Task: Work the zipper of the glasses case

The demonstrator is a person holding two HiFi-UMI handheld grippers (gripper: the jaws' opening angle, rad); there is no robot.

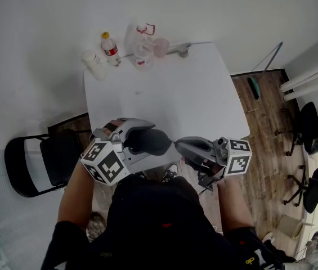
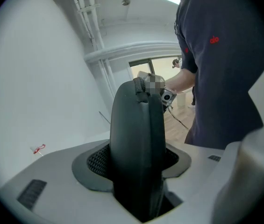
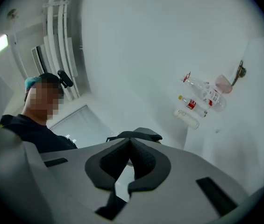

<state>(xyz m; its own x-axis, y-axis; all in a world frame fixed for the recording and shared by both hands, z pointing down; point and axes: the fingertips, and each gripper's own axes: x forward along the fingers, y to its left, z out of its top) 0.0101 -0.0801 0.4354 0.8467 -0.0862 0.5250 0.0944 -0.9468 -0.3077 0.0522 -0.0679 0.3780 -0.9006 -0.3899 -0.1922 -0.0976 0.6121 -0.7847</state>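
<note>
While in left tongs (image 2: 136, 162), one case (image 2: 134, 125)

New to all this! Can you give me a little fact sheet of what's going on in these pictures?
left gripper: fingers clamped on both sides of a black oval zip-up glasses case
right gripper: fingers closed, tips at the case's end; a grip on the zipper pull cannot be confirmed
white table: beyond the grippers, with plastic bottles at its far edge
</note>
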